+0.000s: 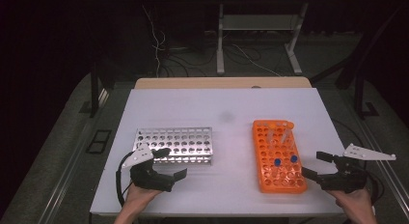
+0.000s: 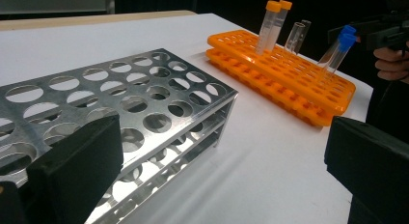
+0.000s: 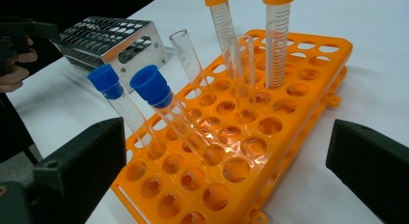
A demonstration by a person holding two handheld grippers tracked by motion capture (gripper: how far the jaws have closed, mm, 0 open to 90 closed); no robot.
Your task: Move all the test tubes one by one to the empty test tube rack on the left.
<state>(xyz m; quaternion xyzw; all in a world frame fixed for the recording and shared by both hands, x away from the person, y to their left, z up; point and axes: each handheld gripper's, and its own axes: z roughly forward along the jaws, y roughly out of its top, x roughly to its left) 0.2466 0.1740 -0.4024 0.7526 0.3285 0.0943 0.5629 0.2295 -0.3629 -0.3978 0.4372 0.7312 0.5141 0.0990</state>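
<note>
An orange tube rack (image 1: 279, 156) (image 2: 289, 79) (image 3: 260, 137) lies on the right half of the white table (image 1: 226, 108). It holds two blue-capped tubes (image 3: 140, 103) (image 2: 340, 45), two orange-capped tubes (image 3: 251, 35) (image 2: 272, 23) and two uncapped clear tubes (image 3: 193, 64). An empty silver metal rack (image 1: 176, 145) (image 2: 115, 113) (image 3: 111, 40) stands on the left half. My left gripper (image 1: 170, 162) is open just in front of the metal rack, holding nothing. My right gripper (image 1: 319, 165) is open beside the orange rack's near right corner, nothing between its jaws.
Beyond the table's far edge, a tan board (image 1: 222, 82) shows, with a desk frame (image 1: 260, 35) and cables on the dark floor. The table's front edge runs just under both hands.
</note>
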